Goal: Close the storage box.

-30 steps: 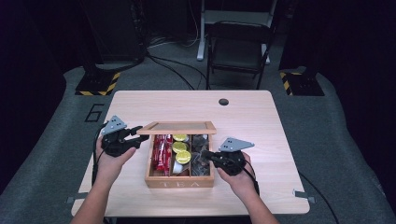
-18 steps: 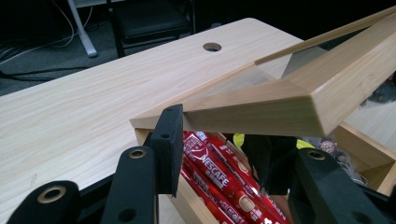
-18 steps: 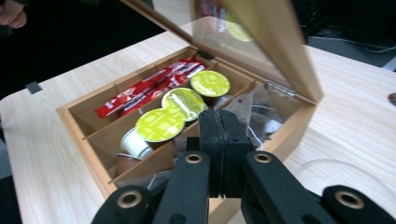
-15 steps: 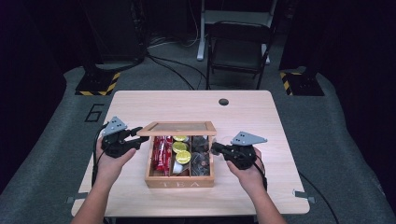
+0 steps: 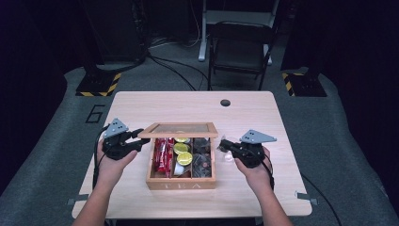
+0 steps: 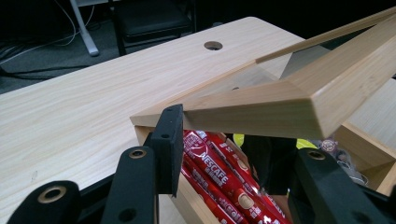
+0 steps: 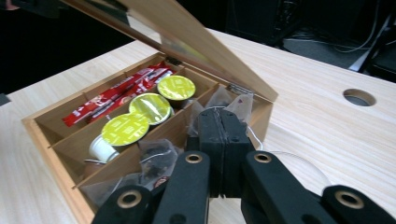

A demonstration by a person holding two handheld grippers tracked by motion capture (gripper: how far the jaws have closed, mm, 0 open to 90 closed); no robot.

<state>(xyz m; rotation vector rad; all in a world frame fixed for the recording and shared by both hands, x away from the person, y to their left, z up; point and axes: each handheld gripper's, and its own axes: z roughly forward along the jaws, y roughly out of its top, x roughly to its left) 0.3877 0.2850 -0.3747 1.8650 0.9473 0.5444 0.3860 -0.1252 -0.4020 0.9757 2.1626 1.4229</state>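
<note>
Carried out of the tea box point(image 5: 181, 183) toward 3 o'clock since a second ago: right gripper point(image 5: 222, 143), jaws pressed together on a tea bag point(image 7: 236, 103), now just beside the box's right wall, above the table point(image 5: 282, 117). No shift at 9 o'clock: left gripper point(image 5: 141, 136), fingers point(image 6: 170, 140) pinching the lid point(image 5: 181, 128) at its left corner, propping it open. Probably very light and limp, with a thin wrapper, easily crushed or torn. Best pinched gently at an edge or corner, clear of the trailing string. More sachets in the box's right compartment.
</note>
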